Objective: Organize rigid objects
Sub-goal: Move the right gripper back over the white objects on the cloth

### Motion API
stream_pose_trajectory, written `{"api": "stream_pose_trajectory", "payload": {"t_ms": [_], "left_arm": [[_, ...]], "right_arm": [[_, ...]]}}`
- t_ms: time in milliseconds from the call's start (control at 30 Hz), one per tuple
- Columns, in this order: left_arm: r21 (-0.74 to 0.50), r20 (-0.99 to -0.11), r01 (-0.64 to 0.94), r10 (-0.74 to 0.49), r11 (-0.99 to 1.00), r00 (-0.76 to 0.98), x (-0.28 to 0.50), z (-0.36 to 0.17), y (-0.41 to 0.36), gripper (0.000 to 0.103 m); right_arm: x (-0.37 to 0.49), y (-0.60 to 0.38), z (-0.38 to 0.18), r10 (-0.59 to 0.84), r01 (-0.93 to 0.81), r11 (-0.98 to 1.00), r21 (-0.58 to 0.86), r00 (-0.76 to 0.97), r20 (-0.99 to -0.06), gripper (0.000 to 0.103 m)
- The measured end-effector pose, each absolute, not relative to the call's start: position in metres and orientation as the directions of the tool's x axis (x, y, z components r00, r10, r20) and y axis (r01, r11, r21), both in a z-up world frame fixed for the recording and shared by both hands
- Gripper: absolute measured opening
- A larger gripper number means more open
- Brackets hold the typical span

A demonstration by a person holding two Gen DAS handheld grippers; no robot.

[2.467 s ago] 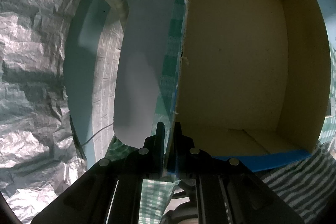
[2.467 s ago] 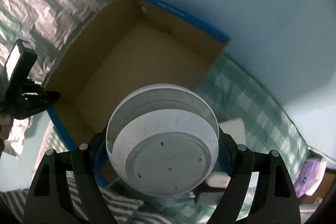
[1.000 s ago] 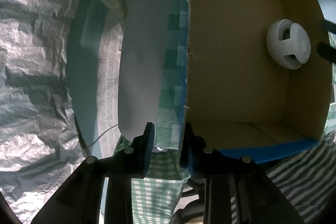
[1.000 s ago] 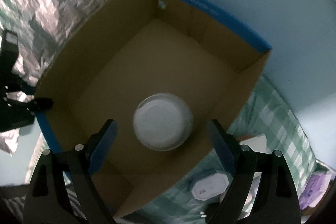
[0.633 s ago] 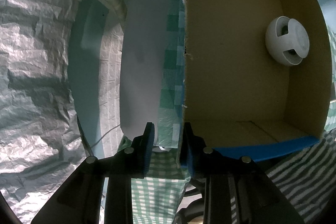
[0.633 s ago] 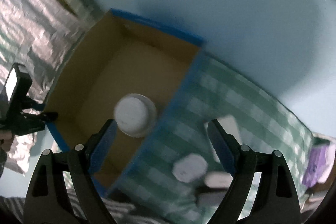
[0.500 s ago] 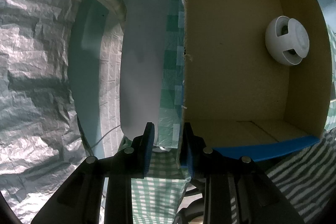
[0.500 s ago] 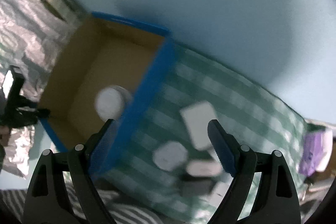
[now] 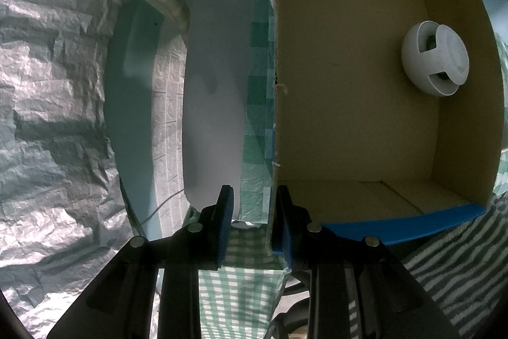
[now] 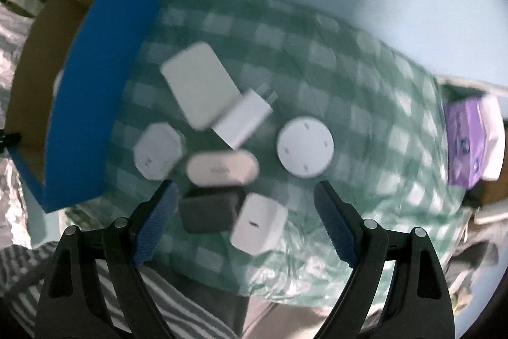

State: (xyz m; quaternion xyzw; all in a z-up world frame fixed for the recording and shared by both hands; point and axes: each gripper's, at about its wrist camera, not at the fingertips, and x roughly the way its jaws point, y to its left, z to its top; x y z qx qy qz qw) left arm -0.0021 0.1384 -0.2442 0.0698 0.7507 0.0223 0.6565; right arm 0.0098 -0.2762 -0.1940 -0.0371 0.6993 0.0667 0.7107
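Note:
A cardboard box [image 9: 349, 84] with blue outer walls holds a white round device [image 9: 435, 59] by its right wall. My left gripper [image 9: 254, 199] straddles the box's near-left wall [image 9: 274, 116]; the right pad touches it, the left pad stands apart, so it is open. My right gripper [image 10: 244, 186] hangs open over a green checked cloth [image 10: 365, 69], nothing between its fingers. Below it lie a dark block [image 10: 208, 212], a white charger [image 10: 258, 223], an oval case [image 10: 222, 169], an octagonal white piece [image 10: 158, 150], a round white disc [image 10: 305, 146], a plug charger [image 10: 244, 119] and a flat white slab [image 10: 198, 91].
The box [image 10: 95, 84] stands left of the objects in the right wrist view. A purple package [image 10: 463, 142] sits at the cloth's right edge. Crinkled silver foil [image 9: 57, 116] covers the left side. Striped fabric [image 9: 460, 259] lies in front of the box.
The right gripper let go of the white round device in the box, then swung right to above the objects on the cloth. The left gripper opened on the box wall and stayed put.

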Motion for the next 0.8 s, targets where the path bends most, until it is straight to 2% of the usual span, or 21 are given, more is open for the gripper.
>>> {"api": "stream_pose_trajectory", "payload": {"t_ms": [233,367,600,800], "left_arm": [[0.125,-0.982,0.074,0.134,0.989,-0.132,-0.002,-0.244,0.139,0.027],[0.122,-0.982,0.070,0.131,0.990,-0.138,-0.001,-0.245,0.141,0.027],[0.121,-0.982,0.070,0.130,0.990,-0.139,-0.002,-0.246,0.141,0.027],[0.123,-0.981,0.073,0.132,0.990,-0.139,-0.002,-0.246,0.140,0.027]], "right_arm": [[-0.004,-0.292,-0.208,0.048,-0.094,0.994,0.050,-0.026,-0.999,0.087],[-0.017,-0.291,-0.203,0.091,-0.161,0.983,0.092,-0.014,-0.996,0.087],[-0.034,-0.288,-0.214,0.050,-0.276,0.959,0.061,-0.048,-0.998,0.087],[-0.031,-0.294,-0.228,0.006,-0.243,0.970,0.013,-0.030,-1.000,0.083]]}}
